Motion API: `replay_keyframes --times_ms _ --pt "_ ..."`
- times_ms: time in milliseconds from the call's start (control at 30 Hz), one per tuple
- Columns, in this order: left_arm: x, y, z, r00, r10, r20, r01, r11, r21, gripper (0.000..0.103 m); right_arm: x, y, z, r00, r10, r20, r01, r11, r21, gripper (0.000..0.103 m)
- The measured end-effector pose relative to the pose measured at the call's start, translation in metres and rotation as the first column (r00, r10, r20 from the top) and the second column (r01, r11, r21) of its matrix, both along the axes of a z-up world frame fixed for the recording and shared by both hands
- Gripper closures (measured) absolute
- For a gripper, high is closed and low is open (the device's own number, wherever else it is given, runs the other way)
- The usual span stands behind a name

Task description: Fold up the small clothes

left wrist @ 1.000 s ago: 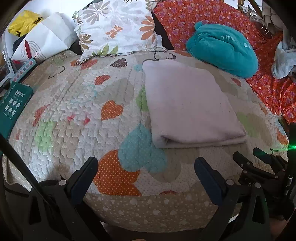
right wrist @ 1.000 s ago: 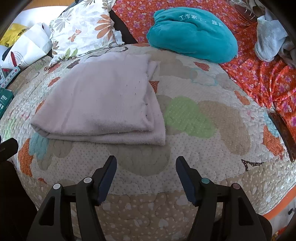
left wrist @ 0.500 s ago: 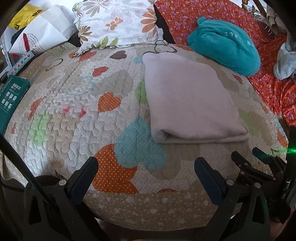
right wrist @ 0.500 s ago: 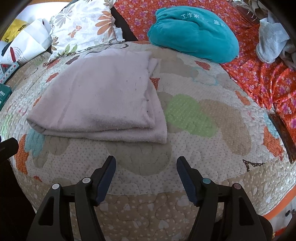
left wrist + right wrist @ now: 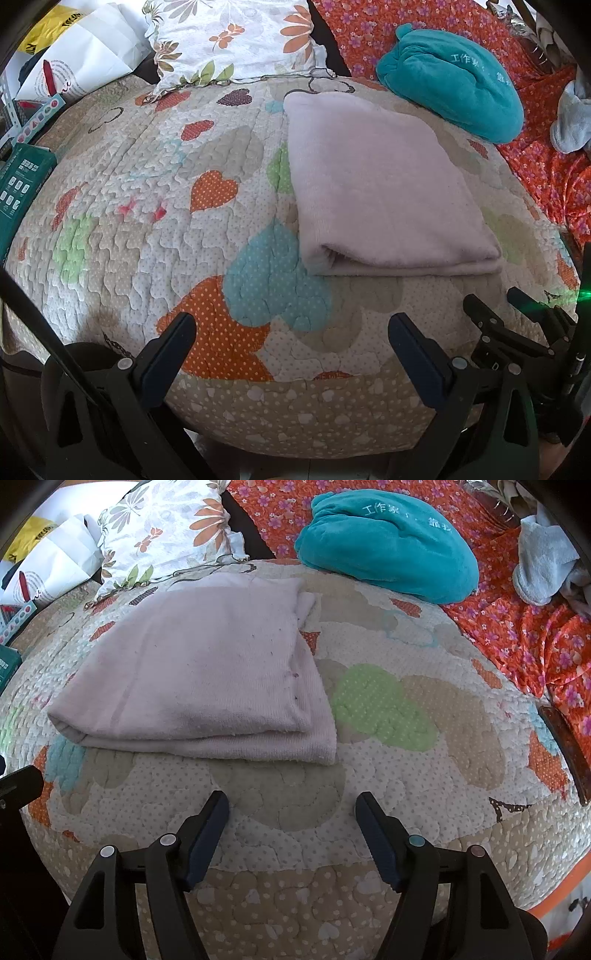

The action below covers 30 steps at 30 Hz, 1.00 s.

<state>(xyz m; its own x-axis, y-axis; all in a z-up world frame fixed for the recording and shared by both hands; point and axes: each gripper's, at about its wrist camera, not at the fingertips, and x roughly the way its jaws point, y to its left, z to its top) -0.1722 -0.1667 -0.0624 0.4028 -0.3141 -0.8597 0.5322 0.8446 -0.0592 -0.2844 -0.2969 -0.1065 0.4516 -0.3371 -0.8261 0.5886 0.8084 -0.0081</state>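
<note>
- Left gripper [image 5: 291,345] and right gripper [image 5: 291,821] both hang released with nothing between the fingers, above the near edge of the heart quilt [image 5: 147,229]; a grab made from here could pinch quilt along with the cloth.
- Just ahead of the right gripper, and ahead-right of the left, lies the pink garment [image 5: 199,675], folded flat in at least 2 layers. Catching only the top layer at the near edge would peel the fold open.
- Beyond it, the teal bundle [image 5: 388,542] sits near the garment's far-right corner, though whether they touch is unclear; a long forward fold could snag there.
</note>
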Motion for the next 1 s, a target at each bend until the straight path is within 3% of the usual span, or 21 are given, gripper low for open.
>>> replay_keyframes --times_ms 1000 --pt "-0.001 -0.002 -0.016 0.999 0.017 -0.051 -0.015 0.999 0.038 0.000 0.004 -0.002 -0.004 1.000 0.013 -0.011 -0.013 0.999 -0.032 0.021"
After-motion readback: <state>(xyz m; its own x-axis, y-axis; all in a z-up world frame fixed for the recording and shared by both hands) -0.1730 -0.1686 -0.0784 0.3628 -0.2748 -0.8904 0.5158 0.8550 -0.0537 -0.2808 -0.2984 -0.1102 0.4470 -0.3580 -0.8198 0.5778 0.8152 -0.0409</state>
